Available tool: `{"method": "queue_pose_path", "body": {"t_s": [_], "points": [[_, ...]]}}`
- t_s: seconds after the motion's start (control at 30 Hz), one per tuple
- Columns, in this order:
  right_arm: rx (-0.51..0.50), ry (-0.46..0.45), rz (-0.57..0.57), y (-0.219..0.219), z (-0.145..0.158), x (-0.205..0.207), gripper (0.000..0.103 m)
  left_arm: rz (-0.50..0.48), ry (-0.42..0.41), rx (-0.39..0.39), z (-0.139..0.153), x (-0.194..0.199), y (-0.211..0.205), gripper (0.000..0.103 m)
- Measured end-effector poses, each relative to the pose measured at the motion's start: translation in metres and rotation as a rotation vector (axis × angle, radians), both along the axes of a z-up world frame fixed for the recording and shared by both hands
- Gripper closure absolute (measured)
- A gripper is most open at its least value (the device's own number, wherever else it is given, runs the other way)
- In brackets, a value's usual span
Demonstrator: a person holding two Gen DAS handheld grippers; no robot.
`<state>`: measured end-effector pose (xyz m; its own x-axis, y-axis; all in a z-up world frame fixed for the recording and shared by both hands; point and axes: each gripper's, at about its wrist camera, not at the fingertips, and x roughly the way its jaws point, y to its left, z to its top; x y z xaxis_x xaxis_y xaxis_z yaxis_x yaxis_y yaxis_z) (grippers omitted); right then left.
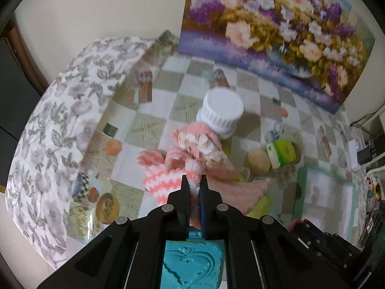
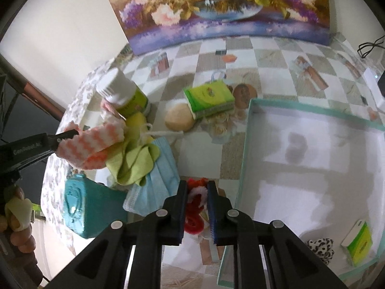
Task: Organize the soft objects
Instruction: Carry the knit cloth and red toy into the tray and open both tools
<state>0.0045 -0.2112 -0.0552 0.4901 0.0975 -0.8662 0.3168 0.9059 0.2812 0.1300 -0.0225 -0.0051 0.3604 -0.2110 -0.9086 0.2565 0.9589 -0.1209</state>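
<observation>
The right gripper (image 2: 197,192) is closing its fingers on a red and white fuzzy thing (image 2: 196,207), possibly a sock. Just right of it, a teal-rimmed box (image 2: 245,130) is holding a green tissue pack (image 2: 358,245) and a spotted cloth (image 2: 321,246). At far left, the left gripper (image 2: 69,133) is pinching a pink striped sock (image 2: 96,144) above a green cloth (image 2: 134,161) and a blue face mask (image 2: 156,180).

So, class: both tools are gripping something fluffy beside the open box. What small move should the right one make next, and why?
Probably swing the right tool rightward over the teal-rimmed box and let go. It is shut on the red and white fuzzy item, the box sits just right of it, and a spotted soft item and a green tissue pack already lie inside.
</observation>
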Motion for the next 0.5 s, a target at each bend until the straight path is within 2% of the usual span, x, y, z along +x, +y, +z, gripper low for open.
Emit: {"method": "queue_pose_path", "body": {"t_s": [0.5], "points": [[-0.023,-0.160,-0.061,-0.018,0.071,-0.028,0.086,0.040,-0.234,-0.133,0.096,-0.025,0.026,0.097]]}}
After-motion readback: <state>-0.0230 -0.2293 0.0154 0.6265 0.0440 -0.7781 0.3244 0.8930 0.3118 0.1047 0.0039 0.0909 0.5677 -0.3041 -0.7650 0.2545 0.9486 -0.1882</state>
